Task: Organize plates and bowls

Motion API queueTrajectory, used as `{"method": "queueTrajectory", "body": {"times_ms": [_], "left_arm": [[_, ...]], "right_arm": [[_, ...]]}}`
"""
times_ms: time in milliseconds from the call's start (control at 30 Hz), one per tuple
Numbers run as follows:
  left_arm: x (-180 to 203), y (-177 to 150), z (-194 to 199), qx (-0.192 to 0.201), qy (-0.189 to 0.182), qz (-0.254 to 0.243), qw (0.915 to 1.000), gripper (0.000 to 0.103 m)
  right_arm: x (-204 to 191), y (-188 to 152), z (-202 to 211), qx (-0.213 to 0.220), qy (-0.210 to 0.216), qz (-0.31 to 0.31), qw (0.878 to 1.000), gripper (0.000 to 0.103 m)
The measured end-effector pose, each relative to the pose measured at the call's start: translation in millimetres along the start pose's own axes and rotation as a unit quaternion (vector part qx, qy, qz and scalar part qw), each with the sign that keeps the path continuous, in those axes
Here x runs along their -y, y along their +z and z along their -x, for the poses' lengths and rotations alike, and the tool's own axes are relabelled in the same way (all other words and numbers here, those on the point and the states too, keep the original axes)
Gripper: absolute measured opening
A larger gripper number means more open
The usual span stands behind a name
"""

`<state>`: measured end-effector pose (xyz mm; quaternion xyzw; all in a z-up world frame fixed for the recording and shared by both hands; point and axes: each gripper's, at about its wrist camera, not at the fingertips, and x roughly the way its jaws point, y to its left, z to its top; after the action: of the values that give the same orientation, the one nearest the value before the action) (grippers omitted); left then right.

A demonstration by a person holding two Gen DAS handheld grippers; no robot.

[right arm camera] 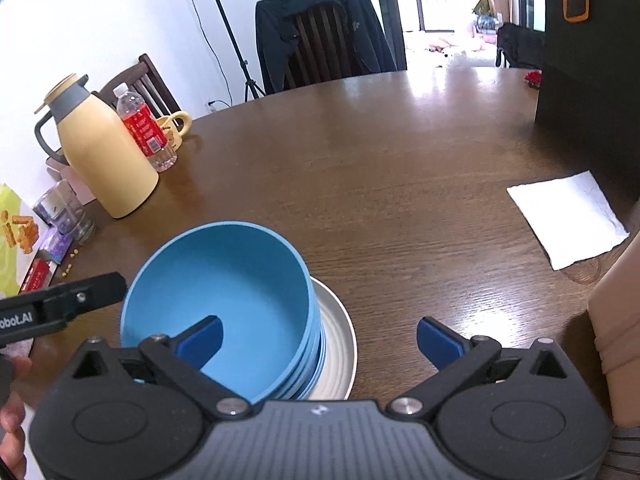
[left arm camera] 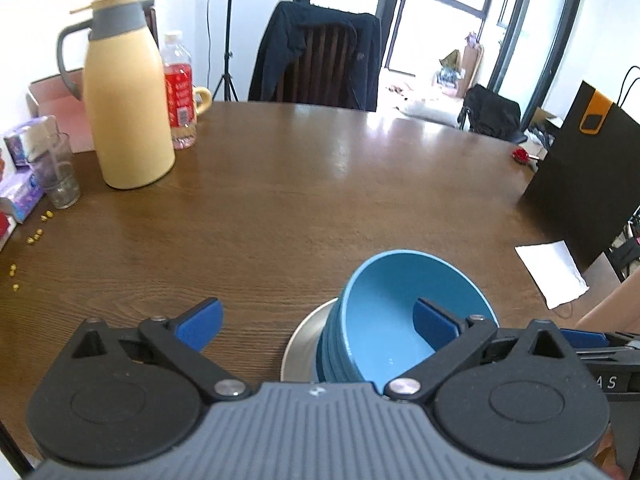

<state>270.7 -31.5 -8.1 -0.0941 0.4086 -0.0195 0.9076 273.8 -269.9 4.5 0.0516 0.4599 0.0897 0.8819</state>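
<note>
A stack of blue bowls (left arm camera: 396,312) (right arm camera: 224,296) stands nested on a stack of white plates (left arm camera: 304,340) (right arm camera: 340,344) at the near edge of the brown round table (left arm camera: 280,200). My left gripper (left arm camera: 316,324) is open, its right finger over the top bowl's inside, its left finger over bare table. My right gripper (right arm camera: 320,340) is open, its left finger over the top bowl's inside, its right finger over the table. Neither holds anything. The left gripper's side shows in the right wrist view (right arm camera: 60,300).
A yellow thermos jug (left arm camera: 124,100), a water bottle (left arm camera: 178,92), a yellow mug (right arm camera: 172,128), a glass (left arm camera: 60,176) and small packets sit at the far left. A white napkin (right arm camera: 568,220) and a black paper bag (left arm camera: 588,168) are at the right. A chair (left arm camera: 320,64) stands behind the table.
</note>
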Motion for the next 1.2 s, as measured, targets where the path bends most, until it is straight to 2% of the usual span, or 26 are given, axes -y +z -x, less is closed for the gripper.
{"method": "queueTrajectory", "body": {"times_ms": [300, 633, 900, 1033, 1200], "left_arm": [[-6, -23, 43, 0.054, 0.01, -0.006, 0.9985, 0.103], [-21, -76, 119, 0.122, 0.023, -0.005, 0.9923, 0.103], [-33, -120, 185, 0.19, 0.046, 0.003, 0.9807, 0.103], [-42, -142, 209, 0.206, 0.059, -0.002, 0.9768, 0.103], [-55, -171, 228, 0.206, 0.081, -0.004, 0.9752, 0.103]], "right_arm": [[-11, -27, 32, 0.049, -0.009, 0.013, 0.999, 0.103], [-30, -87, 95, 0.137, -0.028, 0.047, 0.989, 0.103], [-42, -145, 150, 0.189, -0.04, 0.081, 0.978, 0.103], [-44, -166, 170, 0.209, -0.04, 0.082, 0.974, 0.103], [-45, -190, 189, 0.229, -0.044, 0.087, 0.969, 0.103]]}}
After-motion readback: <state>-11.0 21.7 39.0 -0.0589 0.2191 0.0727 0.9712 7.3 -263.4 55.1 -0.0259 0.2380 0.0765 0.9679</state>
